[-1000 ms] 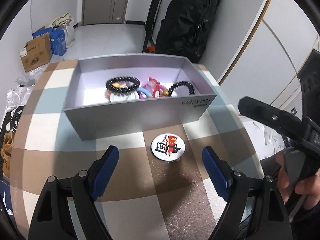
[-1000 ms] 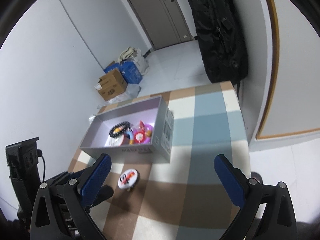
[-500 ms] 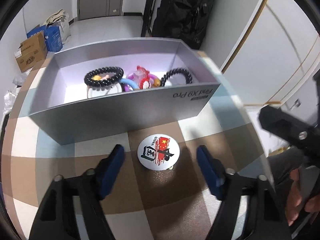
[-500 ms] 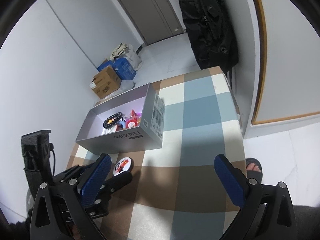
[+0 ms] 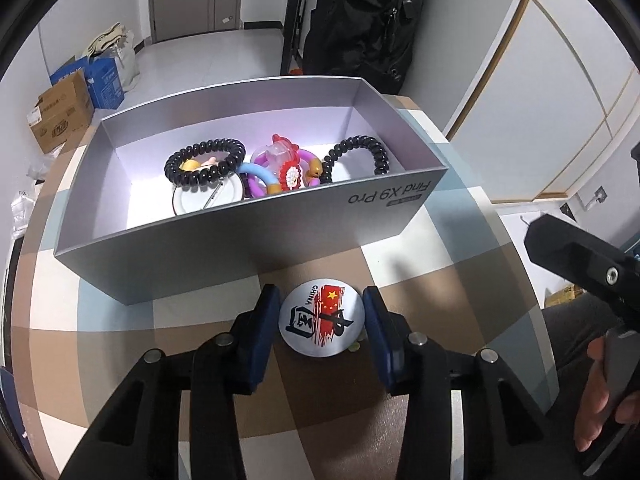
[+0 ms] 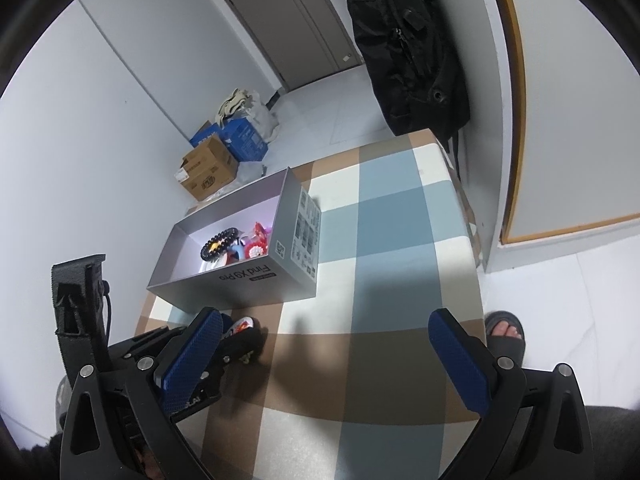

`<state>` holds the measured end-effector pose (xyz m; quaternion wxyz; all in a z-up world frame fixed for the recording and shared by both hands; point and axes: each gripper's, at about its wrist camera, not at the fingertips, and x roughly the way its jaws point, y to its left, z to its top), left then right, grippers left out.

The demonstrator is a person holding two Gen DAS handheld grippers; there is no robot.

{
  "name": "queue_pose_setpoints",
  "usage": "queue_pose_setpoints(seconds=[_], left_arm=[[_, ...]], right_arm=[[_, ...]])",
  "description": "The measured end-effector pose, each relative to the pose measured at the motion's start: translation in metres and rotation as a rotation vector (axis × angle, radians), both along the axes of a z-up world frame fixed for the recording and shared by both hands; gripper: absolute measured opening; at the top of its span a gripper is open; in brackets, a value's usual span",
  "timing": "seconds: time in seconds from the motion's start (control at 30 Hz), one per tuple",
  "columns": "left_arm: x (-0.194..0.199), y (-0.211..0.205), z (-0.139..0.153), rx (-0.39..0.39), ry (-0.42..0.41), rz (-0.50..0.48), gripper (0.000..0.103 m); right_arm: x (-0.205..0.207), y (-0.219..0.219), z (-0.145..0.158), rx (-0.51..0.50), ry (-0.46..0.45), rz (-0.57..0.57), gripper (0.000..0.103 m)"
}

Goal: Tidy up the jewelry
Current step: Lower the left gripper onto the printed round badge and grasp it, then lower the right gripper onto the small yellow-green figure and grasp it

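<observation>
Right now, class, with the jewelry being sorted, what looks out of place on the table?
The round badge lies on the checked table, outside the grey box holding the other pieces. The left hand-held gripper straddles it, jaws closing. Nothing looks spilled or damaged.

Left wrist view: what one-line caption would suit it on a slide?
Left gripper fingers closing around a round badge on the checked table, before a grey box of jewelry.

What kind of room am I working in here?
Most likely a home entryway or spare room: a checked table stands beside a closed door, a black bag hangs on the wall, and cardboard boxes sit on the tiled floor.
</observation>
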<state>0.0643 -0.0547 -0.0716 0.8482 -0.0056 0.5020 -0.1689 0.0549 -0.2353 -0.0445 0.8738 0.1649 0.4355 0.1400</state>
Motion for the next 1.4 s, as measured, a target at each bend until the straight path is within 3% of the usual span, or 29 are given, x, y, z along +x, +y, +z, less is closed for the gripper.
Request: queue_pose_setpoints(seconds=[0.33, 0.67, 0.9, 1.03, 1.13, 1.4], left_arm=[[0.002, 0.011, 0.004, -0.131, 0.048, -0.025, 0.037], [0.005, 0.032, 0.024, -0.168, 0.039, 0.027, 0.037], [-0.003, 0.06, 0.051, -0.241, -0.022, 0.111, 0.037], [-0.009, 0.069, 0.058, -0.246, -0.055, 0.133, 0.037], [-0.013, 0.074, 0.06, -0.226, -0.087, 0.138, 0.037], [-0.018, 0.091, 0.05, -0.222, -0.094, 0.15, 0.037]], right_arm=[[0.002, 0.002, -0.005, -0.018, 0.009, -0.004, 0.103], [0.001, 0.012, -0.013, -0.059, 0.032, 0.018, 0.103], [-0.002, 0.033, -0.014, -0.053, 0.025, 0.099, 0.103], [-0.002, 0.051, -0.017, -0.081, 0.024, 0.154, 0.103], [-0.001, 0.064, -0.02, -0.102, 0.028, 0.189, 0.098], [0.001, 0.091, -0.032, -0.151, 0.041, 0.262, 0.07]])
